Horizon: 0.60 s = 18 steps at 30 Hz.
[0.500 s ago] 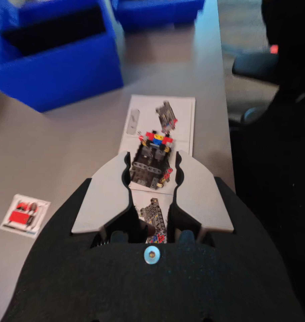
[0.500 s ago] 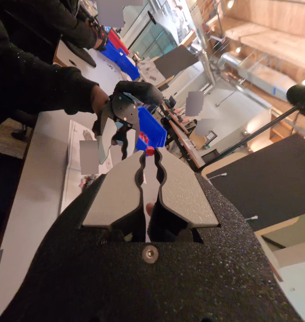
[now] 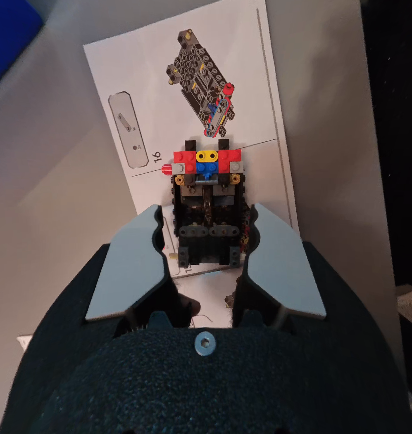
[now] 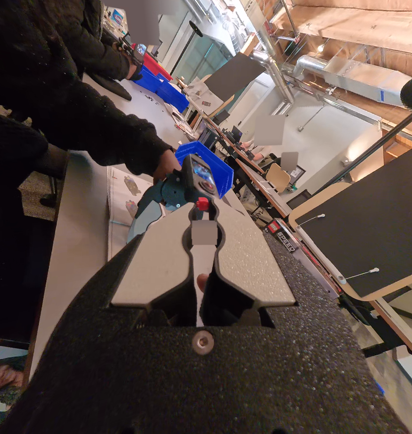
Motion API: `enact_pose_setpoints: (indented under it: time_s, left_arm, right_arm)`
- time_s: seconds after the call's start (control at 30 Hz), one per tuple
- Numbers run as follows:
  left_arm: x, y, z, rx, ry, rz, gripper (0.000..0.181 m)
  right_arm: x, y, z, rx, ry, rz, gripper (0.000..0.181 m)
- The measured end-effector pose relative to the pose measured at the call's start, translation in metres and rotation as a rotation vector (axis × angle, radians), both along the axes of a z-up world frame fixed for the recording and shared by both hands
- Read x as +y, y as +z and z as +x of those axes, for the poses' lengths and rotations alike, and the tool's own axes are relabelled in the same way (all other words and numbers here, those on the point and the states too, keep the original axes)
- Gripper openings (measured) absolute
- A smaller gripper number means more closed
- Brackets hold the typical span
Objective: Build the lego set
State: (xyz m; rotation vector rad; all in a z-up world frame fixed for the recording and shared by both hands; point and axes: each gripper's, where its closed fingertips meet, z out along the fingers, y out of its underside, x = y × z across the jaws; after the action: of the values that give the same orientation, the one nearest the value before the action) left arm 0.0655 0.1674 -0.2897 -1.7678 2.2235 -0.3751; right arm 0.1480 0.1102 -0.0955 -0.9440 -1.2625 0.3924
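The part-built lego model (image 3: pixel 207 162) is a black chassis with red, yellow and blue bricks at its far end. It lies on the open instruction booklet (image 3: pixel 153 82). My left gripper (image 3: pixel 206 210) is open, with one finger on each side of the chassis's near half; whether the fingers touch it is unclear. My right gripper (image 4: pixel 202 207) is shut on a small red lego piece (image 4: pixel 202 203), held in the air above the table. The left gripper also shows in the right wrist view (image 4: pixel 150 209), held by a hand in a black sleeve.
The grey table (image 3: pixel 47 187) has its right edge close to the booklet. A blue bin (image 4: pixel 207 164) stands just beyond the left gripper, and its corner shows in the left wrist view (image 3: pixel 7 35). A black lego box (image 4: pixel 280 237) lies at the right. More blue bins (image 4: pixel 162 87) sit farther along. My right fingertips sit around 20 centimetres from my left ones.
My left gripper has dropped closer to the model and opened wider around it. My right gripper still holds the red piece and has shifted a little.
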Motion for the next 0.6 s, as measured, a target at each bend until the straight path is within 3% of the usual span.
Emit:
enact_pose_setpoints:
  time_s: [0.2,0.3,0.47,0.6]
  left_arm:
    - [-0.004,-0.001,0.002,0.024,0.01,-0.076,0.058]
    - [-0.008,0.006,0.006,-0.006,0.114,-0.217,0.058]
    - [-0.016,0.03,0.02,-0.148,0.343,-0.558,0.057]
    - [-0.015,0.032,0.022,-0.199,0.431,-0.678,0.057]
  right_arm:
    - [-0.003,-0.006,-0.006,-0.027,-0.001,0.006,0.01]
    - [0.001,-0.021,-0.012,-0.094,-0.05,0.023,0.01]
    - [0.022,-0.085,-0.02,-0.355,-0.252,0.087,0.01]
    - [0.033,-0.129,-0.024,-0.543,-0.343,0.088,0.01]
